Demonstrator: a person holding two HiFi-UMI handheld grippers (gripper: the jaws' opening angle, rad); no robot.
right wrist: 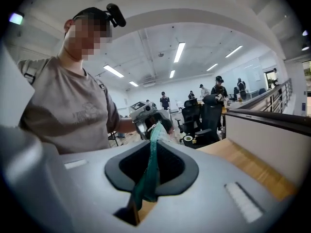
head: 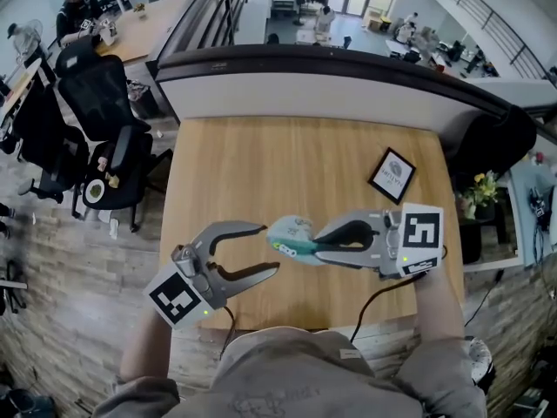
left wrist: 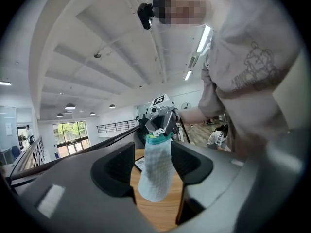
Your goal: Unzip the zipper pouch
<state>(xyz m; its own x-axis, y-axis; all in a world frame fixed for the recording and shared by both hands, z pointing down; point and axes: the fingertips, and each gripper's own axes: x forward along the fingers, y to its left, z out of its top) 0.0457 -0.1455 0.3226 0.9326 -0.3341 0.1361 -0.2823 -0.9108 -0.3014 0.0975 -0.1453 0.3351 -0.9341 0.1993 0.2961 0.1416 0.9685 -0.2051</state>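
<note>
My right gripper (head: 315, 246) holds a small pale-blue pouch (head: 291, 235) with a teal zipper edge just above the wooden table (head: 261, 164). In the right gripper view that gripper (right wrist: 146, 191) is shut on the teal zipper edge of the pouch (right wrist: 154, 147), and my left gripper (right wrist: 145, 116) faces it from beyond. My left gripper (head: 268, 251) is open at the pouch's free left end. In the left gripper view the pouch (left wrist: 156, 174) hangs between the spread jaws of that gripper (left wrist: 155, 155) with a gap on each side. The right gripper (left wrist: 163, 123) grips its far end.
A small black-framed card (head: 392, 175) lies on the table's right side. A curved partition (head: 331, 77) runs behind the table's far edge. Black office chairs (head: 96, 103) stand on the floor to the left. The person's body is close against the table's near edge.
</note>
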